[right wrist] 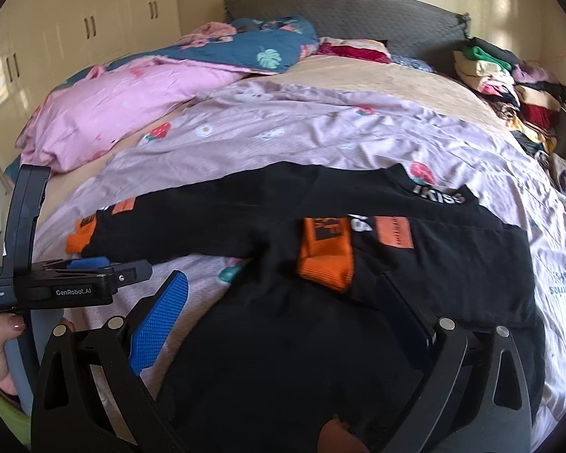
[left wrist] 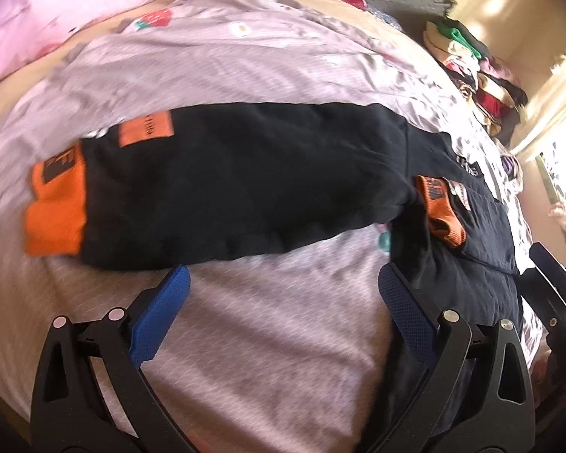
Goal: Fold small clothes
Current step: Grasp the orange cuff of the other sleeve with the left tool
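A small black sweatshirt (right wrist: 275, 339) with orange cuffs lies flat on the mauve printed sheet (left wrist: 245, 75) of a bed. Its left sleeve (left wrist: 226, 188) stretches out sideways, orange cuff (left wrist: 54, 211) at the end. The other sleeve is folded across the chest, its orange cuff (right wrist: 326, 260) on the body. My left gripper (left wrist: 283, 283) is open and empty, just below the stretched sleeve. It also shows in the right wrist view (right wrist: 90, 275). My right gripper (right wrist: 283, 294) is open and empty over the sweatshirt's body.
A pink pillow (right wrist: 105, 113) and a blue leaf-print quilt (right wrist: 253, 53) lie at the head of the bed. A pile of mixed clothes (right wrist: 509, 90) sits at the far right by the wall. A grey headboard (right wrist: 343, 15) and cream wardrobes (right wrist: 75, 30) stand behind.
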The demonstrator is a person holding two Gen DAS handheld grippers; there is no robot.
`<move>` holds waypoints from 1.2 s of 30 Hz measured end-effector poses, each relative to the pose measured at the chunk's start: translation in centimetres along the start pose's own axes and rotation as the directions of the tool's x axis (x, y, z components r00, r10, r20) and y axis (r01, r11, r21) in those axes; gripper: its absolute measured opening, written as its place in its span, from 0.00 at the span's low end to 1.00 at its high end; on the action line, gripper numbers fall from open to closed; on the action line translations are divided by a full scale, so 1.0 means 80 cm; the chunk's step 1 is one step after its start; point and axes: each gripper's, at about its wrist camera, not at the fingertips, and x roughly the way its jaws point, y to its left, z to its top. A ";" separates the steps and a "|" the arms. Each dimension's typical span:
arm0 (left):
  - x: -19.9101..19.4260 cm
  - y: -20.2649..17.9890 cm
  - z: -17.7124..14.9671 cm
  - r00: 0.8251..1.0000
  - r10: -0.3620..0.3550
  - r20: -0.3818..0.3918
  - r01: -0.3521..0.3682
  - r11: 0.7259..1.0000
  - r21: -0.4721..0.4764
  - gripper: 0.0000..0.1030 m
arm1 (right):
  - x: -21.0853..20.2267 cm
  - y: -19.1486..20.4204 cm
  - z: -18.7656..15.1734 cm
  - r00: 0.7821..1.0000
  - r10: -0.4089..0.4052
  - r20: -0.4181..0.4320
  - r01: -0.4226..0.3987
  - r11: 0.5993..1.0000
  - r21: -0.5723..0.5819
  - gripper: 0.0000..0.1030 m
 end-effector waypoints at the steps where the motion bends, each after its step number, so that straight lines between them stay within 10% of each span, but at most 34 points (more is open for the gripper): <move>1: -0.003 0.007 -0.001 1.000 0.011 0.006 -0.011 1.000 -0.011 0.91 | 0.003 0.005 0.001 1.000 0.002 -0.004 -0.002 1.000 -0.011 0.96; 23: -0.009 0.113 0.019 0.993 0.046 0.105 -0.017 0.964 -0.265 0.90 | 0.023 0.014 -0.008 0.999 0.020 -0.040 -0.020 1.000 -0.003 0.96; 32: -0.015 0.141 0.043 0.981 0.099 0.166 -0.038 0.941 -0.336 0.09 | 0.021 -0.009 -0.013 0.999 0.006 -0.038 -0.004 0.999 0.049 0.96; 36: -0.037 0.127 0.054 0.972 0.080 0.222 -0.011 0.955 -0.298 0.06 | 0.018 -0.019 -0.014 0.999 -0.002 -0.033 0.004 0.997 0.074 0.96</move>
